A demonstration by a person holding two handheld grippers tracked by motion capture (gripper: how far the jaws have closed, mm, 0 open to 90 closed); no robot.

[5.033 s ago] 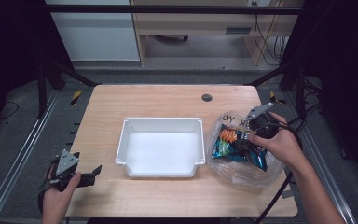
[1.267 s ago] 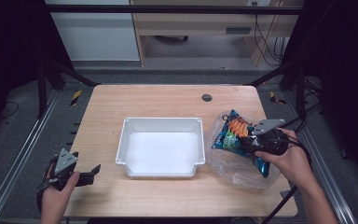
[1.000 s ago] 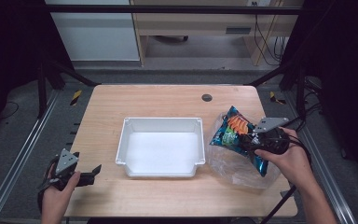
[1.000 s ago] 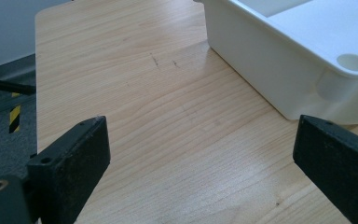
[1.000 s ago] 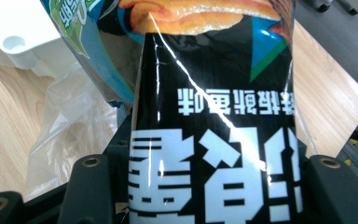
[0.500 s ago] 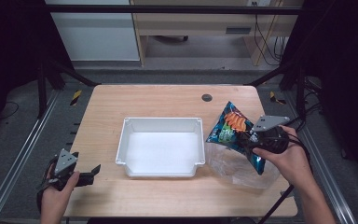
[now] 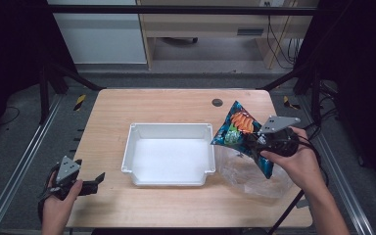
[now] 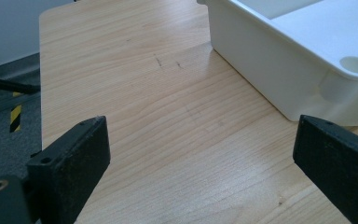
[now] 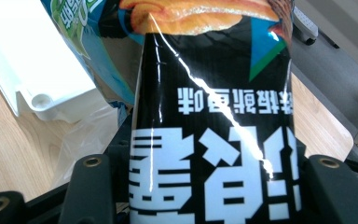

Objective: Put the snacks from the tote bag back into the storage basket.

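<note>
Wooden bench [image 7: 176,105] first: the white bin [image 7: 169,154] sits mid-bench, nothing inside it. By the right edge a clear plastic bag [image 7: 254,174] slumps. Above it the snack bag [image 7: 240,132] hangs tilted off the bench, pinched by the right gripper [image 7: 259,144] at its lower end. The right gripper view reveals white print on black foil. The left gripper [image 7: 95,182], jaws wide apart, rests at the near left corner.

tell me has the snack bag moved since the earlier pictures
Yes. The snack bag, clamped in the right gripper, has risen out of the clear plastic bag toward the white tray.
</note>
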